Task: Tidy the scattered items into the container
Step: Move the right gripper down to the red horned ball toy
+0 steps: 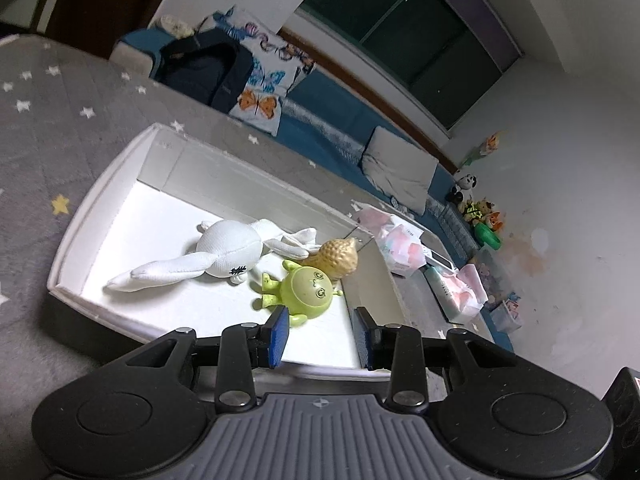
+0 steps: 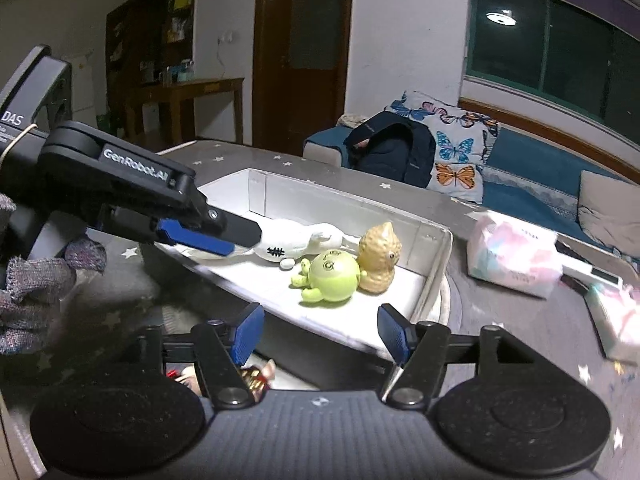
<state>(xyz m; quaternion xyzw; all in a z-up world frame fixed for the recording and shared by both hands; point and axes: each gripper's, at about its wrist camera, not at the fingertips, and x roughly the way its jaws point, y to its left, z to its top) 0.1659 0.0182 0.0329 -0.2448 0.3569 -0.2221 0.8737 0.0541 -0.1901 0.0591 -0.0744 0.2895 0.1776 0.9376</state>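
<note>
White box (image 1: 72, 236) holding rabbit (image 1: 228, 250), green toy (image 1: 308, 290), gold peanut (image 1: 338, 258); both your claws, left (image 1: 320, 336) and right (image 2: 320, 334), gape empty near its rim, so a careless swing risks tipping it.

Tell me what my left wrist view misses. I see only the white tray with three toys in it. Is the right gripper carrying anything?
Observer: No. The right gripper is open with nothing between its pads, hovering by the near edge of the white tray.
Operator: Is anything left outside the tray?
Observer: Yes. A small red and gold item shows just beneath that near edge. The right gripper partly hides it, so I cannot tell what it is.
Operator: How does the left gripper look from there?
Observer: The left gripper reaches over the tray's left side, with its tips by the white plush rabbit. A gloved hand holds it.
</note>
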